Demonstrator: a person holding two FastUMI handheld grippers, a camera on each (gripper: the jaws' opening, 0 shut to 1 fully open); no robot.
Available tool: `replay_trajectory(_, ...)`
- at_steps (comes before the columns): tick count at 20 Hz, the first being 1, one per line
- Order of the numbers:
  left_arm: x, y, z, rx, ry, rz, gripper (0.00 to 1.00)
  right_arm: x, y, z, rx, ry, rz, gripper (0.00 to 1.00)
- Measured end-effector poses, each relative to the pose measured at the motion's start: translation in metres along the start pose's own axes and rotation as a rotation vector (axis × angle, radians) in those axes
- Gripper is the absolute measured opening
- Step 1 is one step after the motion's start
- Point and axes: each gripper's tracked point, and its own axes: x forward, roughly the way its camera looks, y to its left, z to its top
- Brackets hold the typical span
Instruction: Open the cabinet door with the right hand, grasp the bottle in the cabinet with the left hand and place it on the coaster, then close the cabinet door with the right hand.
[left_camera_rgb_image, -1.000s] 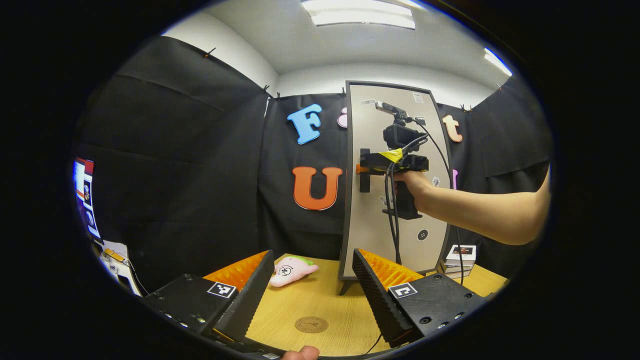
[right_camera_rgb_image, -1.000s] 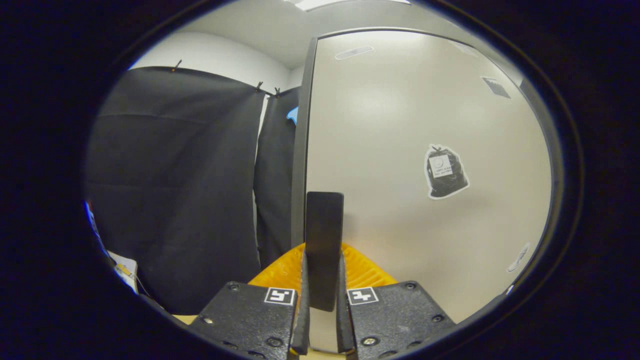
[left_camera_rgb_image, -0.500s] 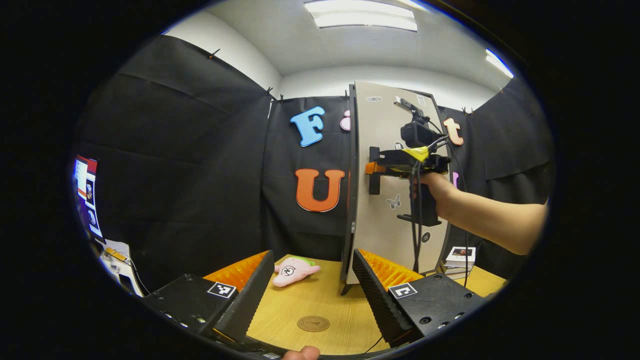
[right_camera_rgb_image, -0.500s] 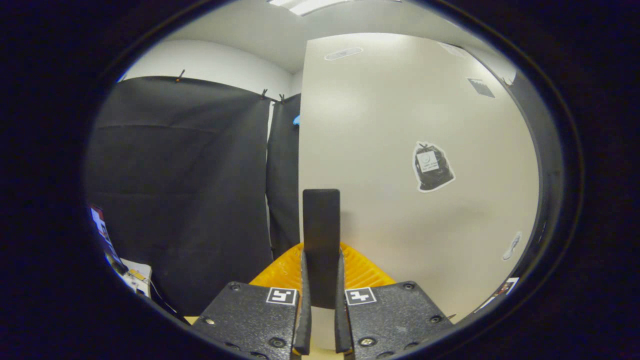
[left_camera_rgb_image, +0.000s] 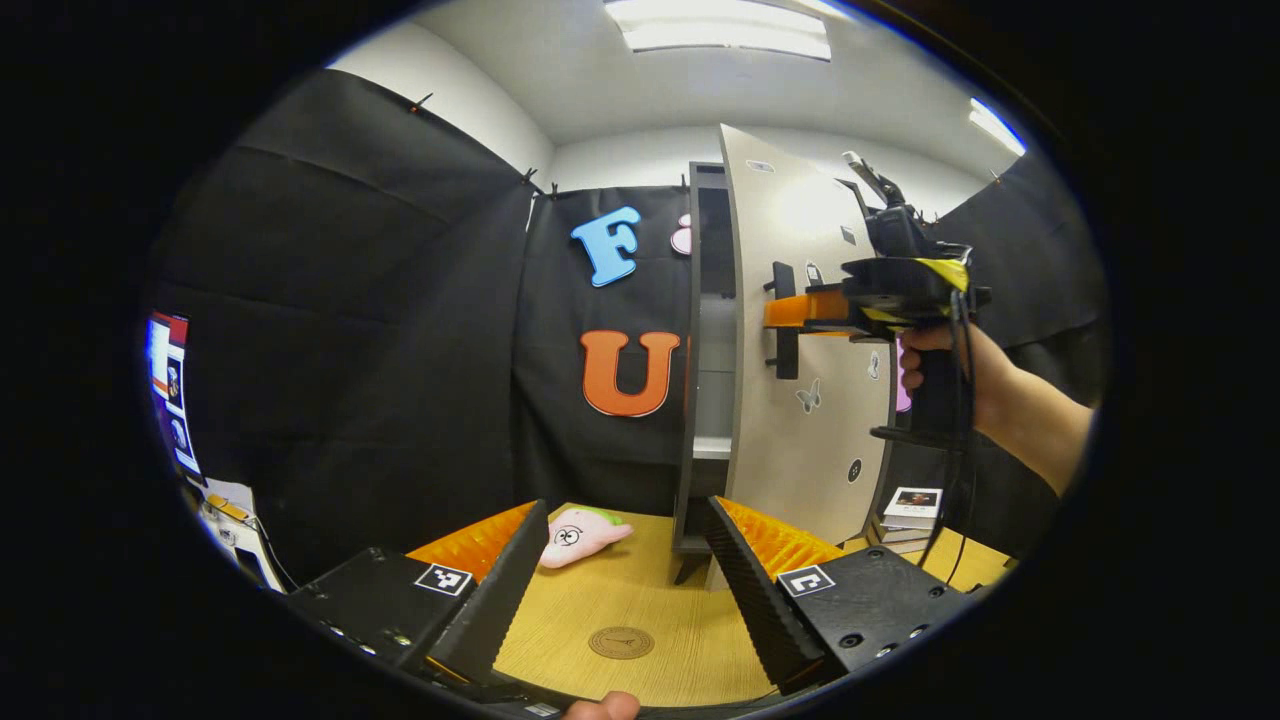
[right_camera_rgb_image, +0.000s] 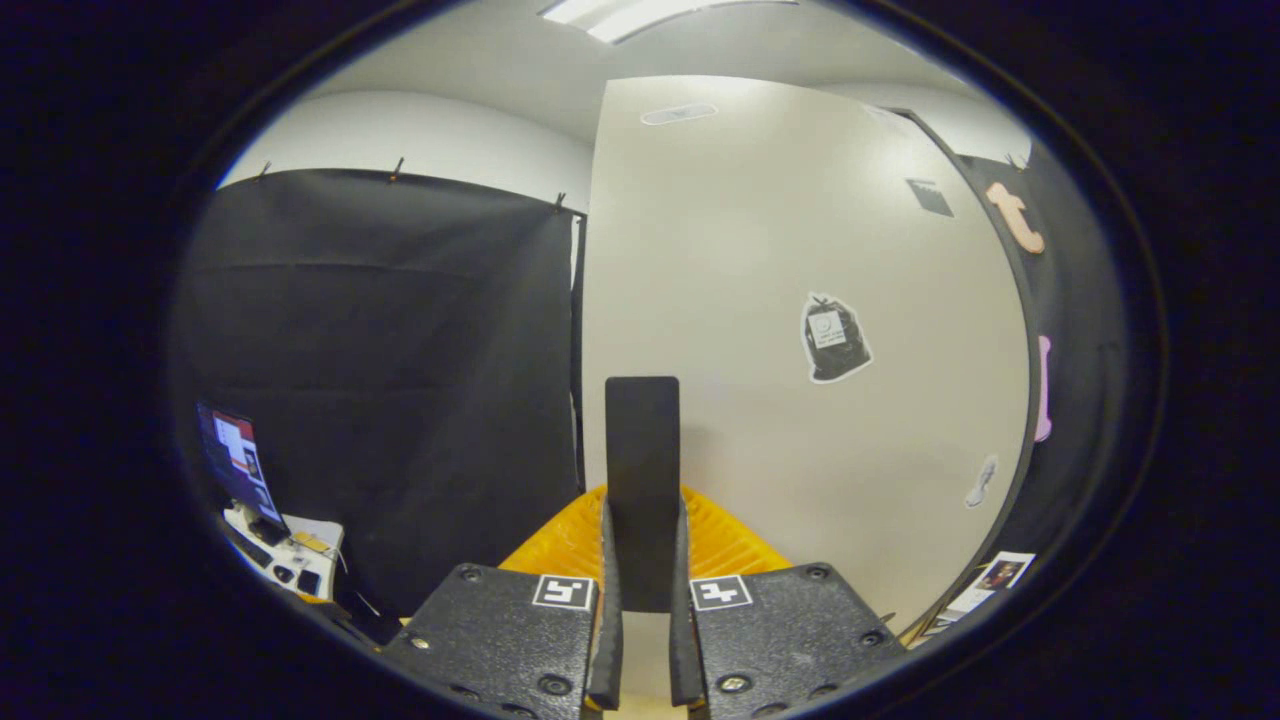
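In the left gripper view, the left gripper (left_camera_rgb_image: 620, 590) is being held low over the wooden table (left_camera_rgb_image: 640, 600), with its 2 fingers standing wide apart and nothing between them. The round coaster (left_camera_rgb_image: 621, 642) is lying on the table just ahead of it, between the fingers as seen from this camera. A pink plush toy (left_camera_rgb_image: 582, 533) is lying further back, to the left of the cabinet (left_camera_rgb_image: 700, 300).

The cabinet door (left_camera_rgb_image: 800, 350) is being held part open, and a dark gap with a pale shelf is being shown between the cabinet frame and the door edge. The bottle is not being made out in that gap, so its place inside cannot be told. The opening is lying straight ahead of the left gripper and above it, so the left gripper is judged nearer to the coming reach.

To the right, the right gripper (left_camera_rgb_image: 790, 310) is being held by a hand (left_camera_rgb_image: 925, 350) at the vertical door handle (left_camera_rgb_image: 786, 320). In the right gripper view, its fingers (right_camera_rgb_image: 606, 620) are being pressed on both sides of the handle (right_camera_rgb_image: 642, 470), whose long axis is upright. A stack of books (left_camera_rgb_image: 915, 510) is lying behind the door.
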Motion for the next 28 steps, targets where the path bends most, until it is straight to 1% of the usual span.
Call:
replay_trajectory(5, 0.004, -0.006, 0.002, 0.008, -0.007, -0.015, 0.95, 0.001, 0.0, 0.0, -0.004, -0.003, 0.008, 0.22)
replay_trajectory(7, 0.005, -0.006, 0.005, 0.043, -0.013, -0.021, 0.95, 0.0, 0.0, 0.001, -0.008, 0.0, 0.016, 0.22)
replay_trajectory(10, 0.008, -0.01, 0.0, 0.045, -0.001, -0.039, 0.95, 0.0, 0.0, 0.002, 0.017, 0.003, 0.005, 0.22)
replay_trajectory(14, 0.009, -0.024, -0.003, 0.041, 0.005, -0.065, 0.95, -0.001, -0.003, 0.005, 0.001, 0.007, -0.054, 0.22)
replay_trajectory(18, 0.01, -0.041, -0.005, 0.034, 0.008, -0.108, 0.95, 0.003, -0.006, -0.002, 0.013, -0.014, -0.116, 0.22)
replay_trajectory(20, 0.01, -0.048, -0.004, 0.033, 0.005, -0.124, 0.95, 0.002, -0.007, 0.0, 0.025, -0.023, -0.142, 0.2)
replay_trajectory(21, 0.01, -0.05, -0.002, 0.036, 0.002, -0.127, 0.95, 0.002, -0.008, -0.001, 0.028, -0.024, -0.159, 0.21)
replay_trajectory(24, 0.011, -0.056, -0.001, 0.037, -0.003, -0.14, 0.95, 0.002, -0.013, -0.004, 0.006, -0.026, -0.227, 0.21)
replay_trajectory(26, 0.011, -0.06, -0.003, 0.039, 0.0, -0.148, 0.95, 0.002, -0.02, -0.008, -0.005, -0.021, -0.293, 0.21)
replay_trajectory(28, 0.014, -0.063, -0.006, 0.038, 0.006, -0.159, 0.95, 0.002, -0.024, -0.008, -0.012, -0.034, -0.352, 0.18)
